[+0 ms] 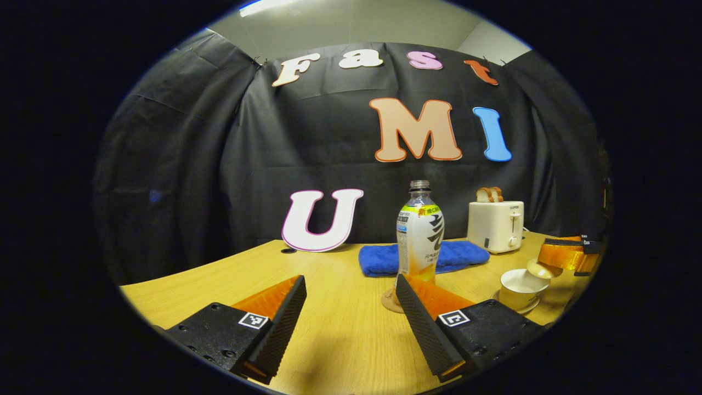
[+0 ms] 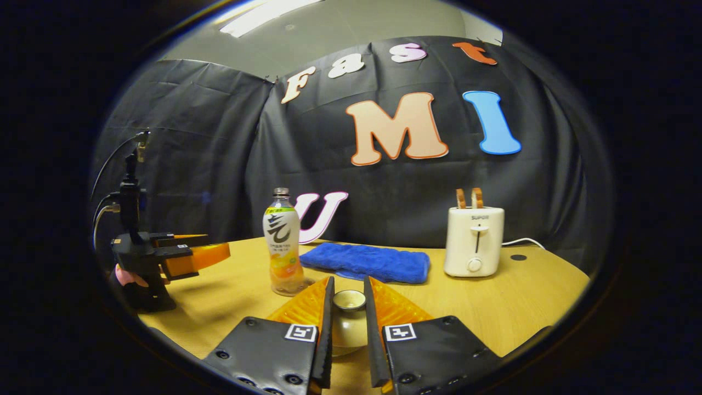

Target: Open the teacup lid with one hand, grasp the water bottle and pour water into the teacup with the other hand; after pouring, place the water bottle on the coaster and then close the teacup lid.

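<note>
The right claw (image 2: 348,307) grips the teacup lid (image 2: 349,300), apparently ready to recap the teacup (image 1: 521,289). The water bottle (image 1: 420,236) stands on its coaster (image 1: 390,302), so pouring looks finished. The left claw (image 1: 351,307) hangs released. The left gripper view adds the uncovered cup on the table (image 1: 340,329).
</note>
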Demonstrator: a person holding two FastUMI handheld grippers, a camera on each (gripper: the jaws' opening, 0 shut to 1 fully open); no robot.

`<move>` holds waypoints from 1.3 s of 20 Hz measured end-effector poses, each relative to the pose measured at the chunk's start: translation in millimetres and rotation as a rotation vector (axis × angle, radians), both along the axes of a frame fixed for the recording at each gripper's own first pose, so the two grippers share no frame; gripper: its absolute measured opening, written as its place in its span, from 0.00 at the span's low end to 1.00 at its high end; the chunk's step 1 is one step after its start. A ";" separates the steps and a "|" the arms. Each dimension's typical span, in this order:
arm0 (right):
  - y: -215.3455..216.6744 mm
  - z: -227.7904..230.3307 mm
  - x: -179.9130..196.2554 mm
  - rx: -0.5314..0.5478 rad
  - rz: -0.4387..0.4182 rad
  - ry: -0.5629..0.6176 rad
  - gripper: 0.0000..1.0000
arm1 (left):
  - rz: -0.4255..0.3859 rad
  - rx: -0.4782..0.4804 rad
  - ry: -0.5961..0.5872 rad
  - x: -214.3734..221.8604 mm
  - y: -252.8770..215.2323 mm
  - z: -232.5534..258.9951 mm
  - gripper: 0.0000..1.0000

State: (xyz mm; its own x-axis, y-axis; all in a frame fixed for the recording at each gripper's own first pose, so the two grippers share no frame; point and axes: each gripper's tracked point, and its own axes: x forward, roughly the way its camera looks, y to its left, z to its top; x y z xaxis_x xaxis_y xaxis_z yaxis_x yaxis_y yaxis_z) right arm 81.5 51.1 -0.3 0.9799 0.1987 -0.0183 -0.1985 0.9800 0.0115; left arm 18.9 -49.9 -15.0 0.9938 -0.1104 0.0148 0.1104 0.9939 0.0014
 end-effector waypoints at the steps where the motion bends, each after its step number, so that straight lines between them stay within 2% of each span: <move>1: 3.0 -1.6 1.9 -0.001 0.008 0.006 0.30 | 0.000 0.001 0.001 -0.7 -0.9 -0.3 0.96; 13: 17.7 -22.7 21.4 -0.031 0.030 0.136 0.31 | -0.002 0.000 0.004 -0.5 0.0 -0.7 0.96; 18: 18.2 -24.7 20.4 -0.034 0.038 0.149 0.31 | -0.016 -0.001 0.004 -0.6 -2.2 -1.0 0.96; 19: 18.4 -23.9 19.6 -0.035 0.039 0.149 0.36 | -0.016 -0.001 0.004 -0.5 -2.3 -0.6 0.96; 24: 17.9 -25.6 18.0 -0.034 0.038 0.148 0.37 | -0.017 -0.001 0.004 -0.3 -2.2 -0.8 0.96; 26: 20.9 -23.6 16.4 -0.032 0.053 0.141 0.63 | -0.017 -0.001 0.004 -0.1 -2.2 -0.8 0.96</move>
